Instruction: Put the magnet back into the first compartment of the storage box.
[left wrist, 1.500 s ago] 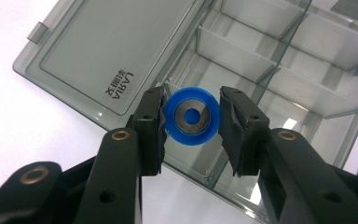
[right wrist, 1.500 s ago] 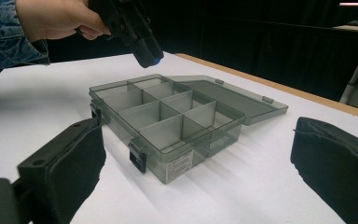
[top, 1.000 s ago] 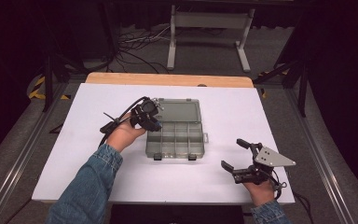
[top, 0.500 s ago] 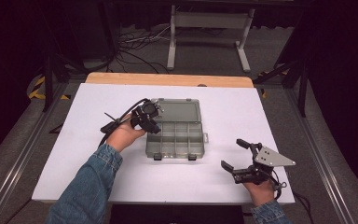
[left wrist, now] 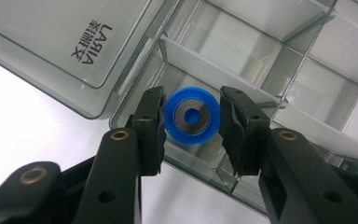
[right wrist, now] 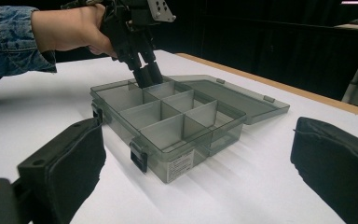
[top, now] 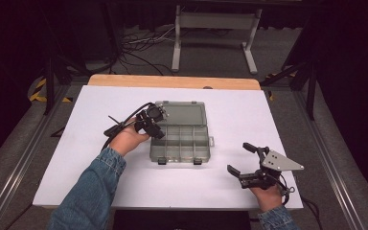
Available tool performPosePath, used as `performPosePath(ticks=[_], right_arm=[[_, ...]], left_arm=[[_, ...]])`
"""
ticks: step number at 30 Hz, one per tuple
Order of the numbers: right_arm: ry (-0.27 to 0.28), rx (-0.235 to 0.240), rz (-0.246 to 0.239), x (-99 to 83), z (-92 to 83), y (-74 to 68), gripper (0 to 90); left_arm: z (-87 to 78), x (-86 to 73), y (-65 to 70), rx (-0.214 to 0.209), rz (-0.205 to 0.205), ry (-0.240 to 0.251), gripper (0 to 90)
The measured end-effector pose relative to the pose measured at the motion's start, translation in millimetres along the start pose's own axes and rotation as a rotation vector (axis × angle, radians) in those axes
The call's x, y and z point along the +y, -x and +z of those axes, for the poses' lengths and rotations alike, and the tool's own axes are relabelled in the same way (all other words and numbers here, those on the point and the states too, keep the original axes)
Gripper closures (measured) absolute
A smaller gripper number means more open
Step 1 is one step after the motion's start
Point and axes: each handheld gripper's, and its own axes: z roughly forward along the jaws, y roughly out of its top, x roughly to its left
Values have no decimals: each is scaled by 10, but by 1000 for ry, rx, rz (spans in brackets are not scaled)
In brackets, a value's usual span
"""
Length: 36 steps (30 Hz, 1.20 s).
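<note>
We see a white counter with a clear grey box lying open near its middle, its lid folded flat on the far side and its base split by dividers into small compartments. Our left hand, in a denim sleeve, holds the left claw tilted down over the box's left end. In the left claw view, that claw pinches a blue ring with a grey metal centre and a small hole; both jaws press on its sides. The ring hangs over a corner compartment at the hinge side of the box, just beside the lid, which carries printed lettering. Whether the ring touches the compartment floor we cannot tell. From the right claw view, the left claw dips into a far compartment of the box, with the lid lying flat beside it and two black latches on the near wall. Our right hand keeps the right claw near the counter's front right edge, well apart from the box; its jaws are spread wide with nothing between them, as the broad gap in its own view confirms.
</note>
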Motion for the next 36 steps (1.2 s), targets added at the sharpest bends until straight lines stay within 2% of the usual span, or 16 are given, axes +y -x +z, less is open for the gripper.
performPosePath(ticks=[15,19,24,25,28,29,30,33,35,36], right_arm=[[2,-9,-1,-3,-26,-3,38],[2,-10,2,-4,-25,-4,38],[3,-6,6,-4,-12,0,39],[6,-7,6,-3,-8,2,39],[4,-8,5,4,7,10,39],[4,-6,4,6,19,12,39],[3,-5,5,6,24,15,39],[5,-1,6,7,29,19,39],[5,-3,5,9,29,17,39],[5,-3,5,10,25,15,39]], left_arm=[[24,11,2,-4,3,-5,581],[-50,-1,24,2,-4,22,556],[-179,-20,68,0,-10,68,432],[-227,-29,89,-1,-10,87,432],[-311,-57,120,0,-22,128,286],[-388,-85,143,-14,-21,159,210],[-388,-85,143,-14,-21,159,184],[-516,-148,196,-12,-25,220,137],[-597,-192,248,3,-13,247,66],[-597,-192,248,3,-13,247,62]])
